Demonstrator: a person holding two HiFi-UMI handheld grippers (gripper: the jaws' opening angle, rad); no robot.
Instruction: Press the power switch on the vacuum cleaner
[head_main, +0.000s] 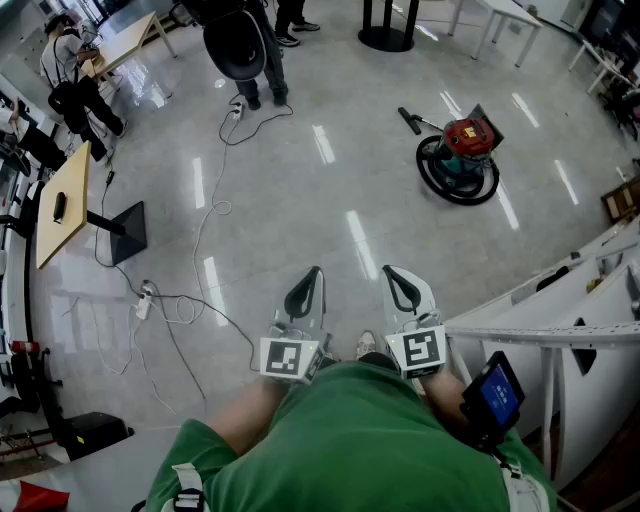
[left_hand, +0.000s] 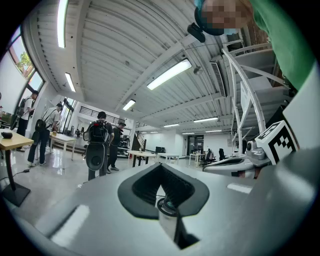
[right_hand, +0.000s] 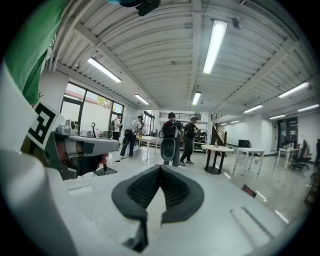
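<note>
Both grippers held shut and empty, well apart from the vacuum.

In the head view, the left gripper (head_main: 314, 275) and right gripper (head_main: 392, 273) are held side by side, close in front of a green shirt (head_main: 350, 440), and both are pointed forward over the grey floor (head_main: 300, 190). In each gripper view the jaws are seen closed tip to tip, with nothing clamped between them; only floor shows in the small gap behind the tips. The vacuum (head_main: 460, 158), red and teal on a black round base, stands on the floor ahead and to the right, far from both grippers, with its dark hose (head_main: 410, 120) laid out to its left. A white cable (head_main: 205, 215) is trailed across the floor on the left, near a wooden table (head_main: 62, 205). People (head_main: 262, 50) are standing at the far end.
</note>
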